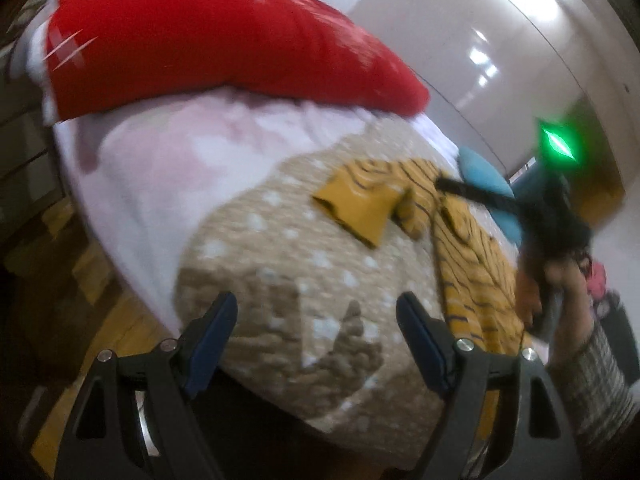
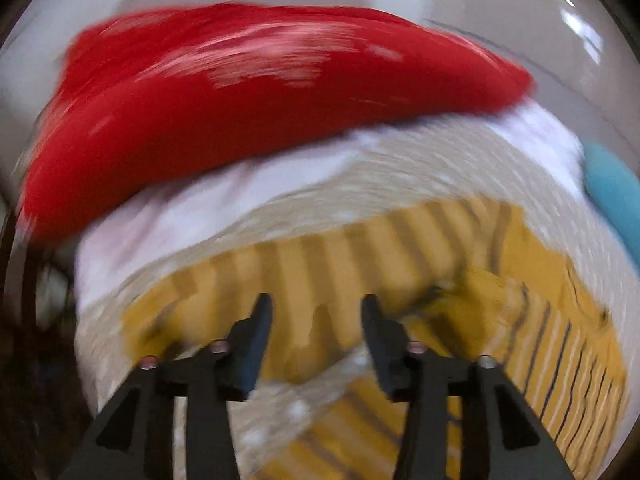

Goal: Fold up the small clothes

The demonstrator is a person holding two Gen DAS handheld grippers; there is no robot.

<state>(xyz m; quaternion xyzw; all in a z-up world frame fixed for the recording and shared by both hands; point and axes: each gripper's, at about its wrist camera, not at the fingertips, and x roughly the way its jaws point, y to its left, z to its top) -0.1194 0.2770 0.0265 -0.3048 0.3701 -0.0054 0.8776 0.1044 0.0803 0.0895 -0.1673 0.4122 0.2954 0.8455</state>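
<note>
We see one yellow striped garment [image 1: 468, 240] spread on the bed [image 1: 280, 264], one sleeve [image 1: 356, 208] already folded in. Our right tool [image 2: 316, 308] hangs just above it, jaws apart and empty, the cloth lying straight ahead and below. Our left tool [image 1: 316, 312] is also spread and empty, over the beige blanket, with the garment ahead and to its right, long axis running away from us. So we judge the right tool nearer. We count one red pillow [image 1: 224, 36] and one blue cushion [image 1: 486, 184].

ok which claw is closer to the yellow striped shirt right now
Right. The right claw hangs open just above the yellow striped shirt. The left claw is open too, back over the beige dotted blanket, short of the shirt.
</note>
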